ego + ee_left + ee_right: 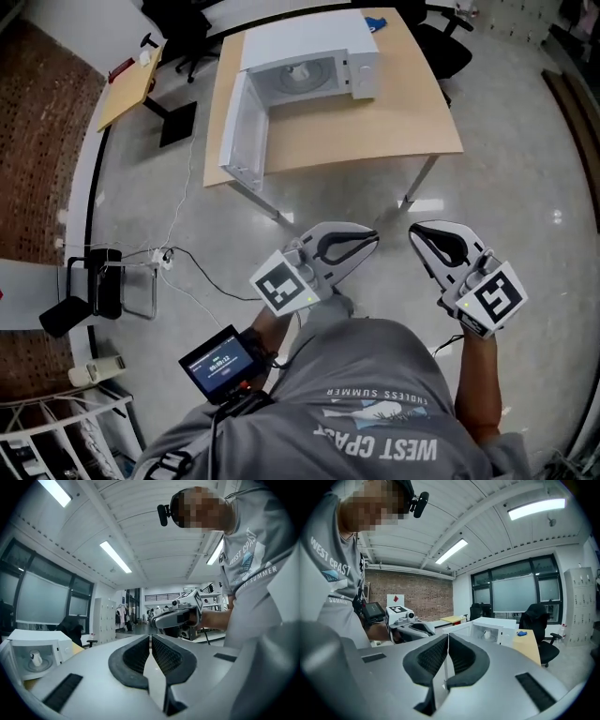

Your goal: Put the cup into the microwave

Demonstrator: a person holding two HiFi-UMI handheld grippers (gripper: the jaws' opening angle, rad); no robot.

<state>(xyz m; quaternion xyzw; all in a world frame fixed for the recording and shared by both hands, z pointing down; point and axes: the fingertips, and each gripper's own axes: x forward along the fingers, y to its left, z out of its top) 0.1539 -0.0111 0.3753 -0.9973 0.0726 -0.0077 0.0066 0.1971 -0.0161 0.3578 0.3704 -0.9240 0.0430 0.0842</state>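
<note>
A white microwave (352, 56) stands on the wooden table (375, 122) with its door (242, 131) swung wide open. A small white cup (298, 71) sits on the turntable inside. It shows again through the opening in the left gripper view as the cup (35, 657) and in the right gripper view as the cup (487, 633). My left gripper (375, 236) and right gripper (414, 230) are held side by side near my body, well away from the table over the floor. The left gripper (150, 637) and right gripper (446, 637) are both shut with nothing between the pads.
A blue object (375, 22) lies on the table's far edge. Black office chairs (441, 47) stand behind the table. A small yellow desk (131, 84) is at the left. Cables and a power strip (164, 255) lie on the floor to my left.
</note>
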